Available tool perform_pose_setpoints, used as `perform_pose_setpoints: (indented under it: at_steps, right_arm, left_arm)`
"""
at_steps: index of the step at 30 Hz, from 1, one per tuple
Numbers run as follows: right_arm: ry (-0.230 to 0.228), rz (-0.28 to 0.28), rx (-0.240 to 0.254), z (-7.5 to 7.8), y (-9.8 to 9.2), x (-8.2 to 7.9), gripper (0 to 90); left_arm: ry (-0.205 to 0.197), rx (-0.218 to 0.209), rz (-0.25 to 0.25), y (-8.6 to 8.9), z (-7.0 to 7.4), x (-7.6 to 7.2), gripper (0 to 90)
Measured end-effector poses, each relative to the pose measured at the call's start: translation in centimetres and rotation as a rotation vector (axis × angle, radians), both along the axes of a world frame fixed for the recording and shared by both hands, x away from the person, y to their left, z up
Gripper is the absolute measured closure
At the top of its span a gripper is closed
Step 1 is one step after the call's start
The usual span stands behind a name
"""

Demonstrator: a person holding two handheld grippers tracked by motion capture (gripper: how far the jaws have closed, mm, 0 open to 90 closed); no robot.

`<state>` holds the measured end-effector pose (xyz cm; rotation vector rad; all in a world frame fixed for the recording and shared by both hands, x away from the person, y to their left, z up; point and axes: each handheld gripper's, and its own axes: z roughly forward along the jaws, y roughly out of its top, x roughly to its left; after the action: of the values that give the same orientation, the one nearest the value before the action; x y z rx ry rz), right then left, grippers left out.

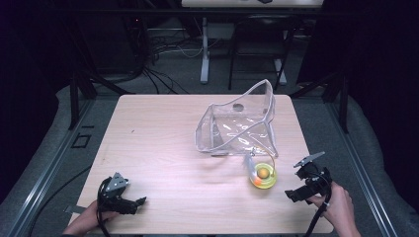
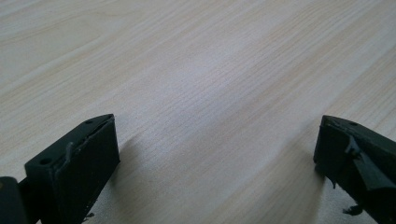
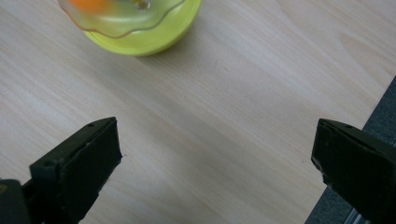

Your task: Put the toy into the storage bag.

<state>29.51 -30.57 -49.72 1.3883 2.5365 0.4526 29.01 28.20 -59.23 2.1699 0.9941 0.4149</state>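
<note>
Right tongs lining up on the yellow toy beside the clear pouch

In the high view the right tongs [image 1: 300,180] sit released at the lower right of the frame, jaws spread wide, just right of the yellow toy [image 1: 263,176] (a small round thing with a clear wavy-edged top and an orange bead inside), which rests on the tabletop [image 1: 163,143] just below the open clear pouch [image 1: 237,126]. In the right gripper view the toy [image 3: 140,28] lies at the upper left, off the line between the jaws, so a good grasp calls for swinging left until it is centred, then closing low on its yellow rim. The left tongs [image 1: 129,203] rest released at the lower left, over bare wood.
</note>
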Motion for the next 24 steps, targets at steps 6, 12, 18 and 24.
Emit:
perform_pose_setpoints:
  at_steps: [6,12,18,24]
  right_arm:
    - [0.014,0.027,-0.017,0.3,0.7,0.5,0.3]
    - [-0.001,0.022,0.010,0.7,1.4,0.9,0.0]
    - [0.004,0.047,-0.011,1.2,1.8,1.3,0.0]
    - [-0.011,0.053,0.002,1.9,2.2,1.6,0.0]
  left_arm:
    - [0.001,-0.001,0.000,0.0,0.0,0.0,0.0]
    - [0.000,0.000,0.000,0.0,0.0,0.0,0.0]
    - [0.001,-0.001,0.000,0.0,0.0,0.0,0.0]
    - [0.000,0.000,0.000,0.0,0.0,0.0,0.0]
